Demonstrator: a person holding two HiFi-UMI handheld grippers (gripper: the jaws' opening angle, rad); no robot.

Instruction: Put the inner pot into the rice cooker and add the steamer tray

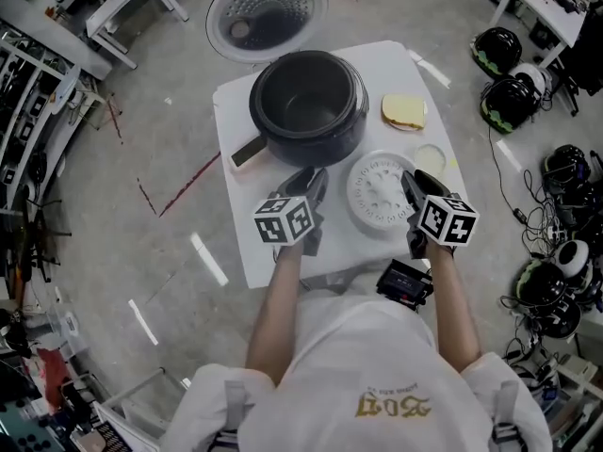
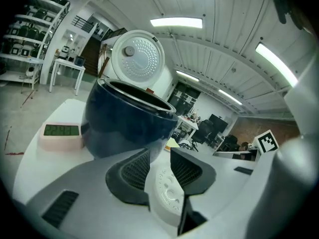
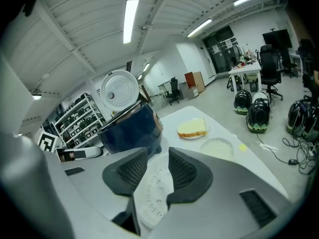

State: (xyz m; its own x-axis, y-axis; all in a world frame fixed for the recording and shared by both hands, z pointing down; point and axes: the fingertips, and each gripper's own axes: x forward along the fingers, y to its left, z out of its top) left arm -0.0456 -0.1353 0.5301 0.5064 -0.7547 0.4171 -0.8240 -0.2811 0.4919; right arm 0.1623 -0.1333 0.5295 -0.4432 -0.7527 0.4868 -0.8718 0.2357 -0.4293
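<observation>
Head view first: the rice cooker (image 1: 320,144) stands on the white tabletop (image 1: 236,111) with its lid (image 1: 267,12) thrown back, and the inner pot (image 1: 306,102) looks to be seated inside, so that step seems done. The steamer tray (image 1: 379,194) lies flat on the tabletop just in front of the cooker, to its right. You have it flanked, with the left tongs (image 1: 314,185) at its left edge and the right tongs (image 1: 412,188) at its right.

Left gripper view: the left tongs (image 2: 160,156) stand partly apart and grip nothing. The steamer tray (image 2: 167,193) shows in the gap, but the pads do not press on it. The rice cooker (image 2: 124,123) looms just behind.

Right gripper view: same story. The right tongs (image 3: 158,156) are parted and empty-handed, and the tray's (image 3: 152,195) rim sits low between the jaws.

So you are on the tray pickup. Next, I'd judge, you get each pair of tongs over the rim and close both evenly. Then lift level — a lopsided pinch could tip the tray — and carry it over the open pot.
</observation>
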